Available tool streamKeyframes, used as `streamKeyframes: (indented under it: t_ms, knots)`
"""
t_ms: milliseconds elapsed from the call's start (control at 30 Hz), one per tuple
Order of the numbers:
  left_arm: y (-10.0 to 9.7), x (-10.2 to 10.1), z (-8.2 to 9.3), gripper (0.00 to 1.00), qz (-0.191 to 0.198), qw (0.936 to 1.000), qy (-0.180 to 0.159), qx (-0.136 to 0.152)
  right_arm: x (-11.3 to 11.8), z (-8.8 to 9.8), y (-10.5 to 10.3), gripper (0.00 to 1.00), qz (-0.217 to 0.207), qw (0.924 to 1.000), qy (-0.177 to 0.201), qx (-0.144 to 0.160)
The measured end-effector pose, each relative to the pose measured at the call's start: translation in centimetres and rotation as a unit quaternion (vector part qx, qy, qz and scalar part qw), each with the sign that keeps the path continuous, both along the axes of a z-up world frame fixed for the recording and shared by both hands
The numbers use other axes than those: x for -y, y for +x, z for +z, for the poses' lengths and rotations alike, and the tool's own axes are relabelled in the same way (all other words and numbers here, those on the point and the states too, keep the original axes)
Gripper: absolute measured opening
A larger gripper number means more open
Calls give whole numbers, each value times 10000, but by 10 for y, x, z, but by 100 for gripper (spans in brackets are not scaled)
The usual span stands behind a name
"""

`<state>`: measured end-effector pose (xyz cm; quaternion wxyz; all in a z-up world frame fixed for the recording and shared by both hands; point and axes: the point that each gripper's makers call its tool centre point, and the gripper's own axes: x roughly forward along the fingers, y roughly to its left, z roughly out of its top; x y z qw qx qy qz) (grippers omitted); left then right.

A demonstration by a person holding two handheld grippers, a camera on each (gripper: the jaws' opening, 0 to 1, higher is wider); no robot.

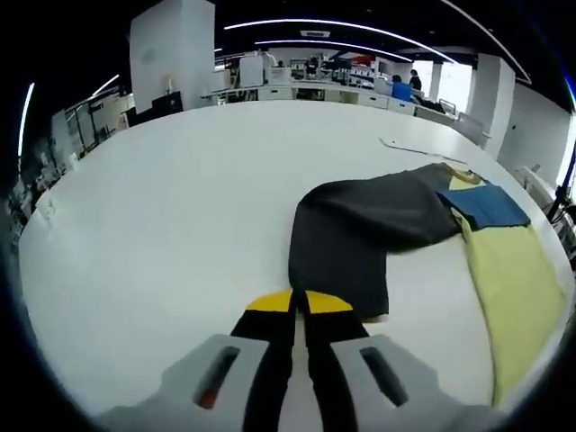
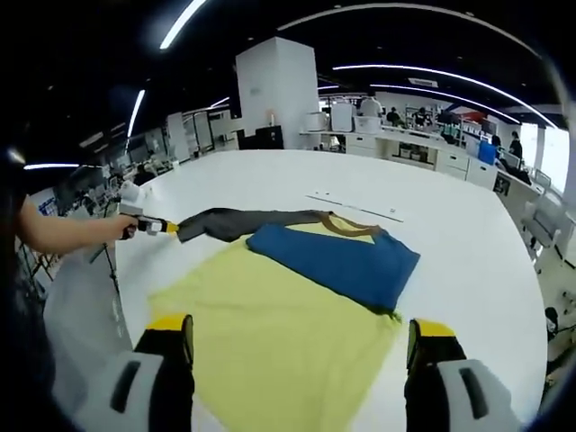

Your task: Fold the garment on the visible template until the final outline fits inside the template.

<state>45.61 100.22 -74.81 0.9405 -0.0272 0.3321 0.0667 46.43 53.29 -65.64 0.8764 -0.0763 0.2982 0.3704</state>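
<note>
white table (image 1: 180,207) — white pillar (image 2: 279,90) | desks behind (image 1: 315,90)

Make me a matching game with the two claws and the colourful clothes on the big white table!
Things:
1. left claw
2. right claw
3. blue part of the garment
4. yellow part of the garment

States:
A. spread flat, nearest the right claw
B. shut on the dark sleeve
C. open, holding nothing
D. folded over, lying on top of the yellow

Pairs: 1-B, 2-C, 3-D, 4-A
</note>
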Motion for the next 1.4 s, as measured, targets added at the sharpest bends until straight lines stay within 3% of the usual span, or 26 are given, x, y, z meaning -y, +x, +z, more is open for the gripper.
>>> streamKeyframes:
  t_ms: [367, 733, 900, 1033, 1133, 1233, 1400]
  knots:
    - [7, -31, 5, 0, -54, 9985, 520, -183, 6, -1, -4, 100, -56, 10000, -45, -27]
    - [20, -65, 6, 1, 163, 9961, 836, -243, 13, -2, -4, 100, -191, 9998, -50, -40]
    - [24, -75, 11, 3, 352, 9959, 826, -68, 14, -2, -4, 100, -213, 9997, -67, -42]
    - [23, -75, 13, 8, 380, 9961, 791, -15, 14, -2, -4, 100, -214, 9997, -87, -55]
    - [19, -71, 12, 14, 491, 9971, 584, 18, 15, -1, -5, 100, -226, 9997, -107, -51]
    - [11, -66, 8, 18, 245, 9948, 955, -257, 13, 1, -6, 100, -212, 9997, -65, -43]
    - [6, -54, 5, 23, 455, 9975, 513, -140, 11, 0, -8, 100, -193, 9998, -70, -56]
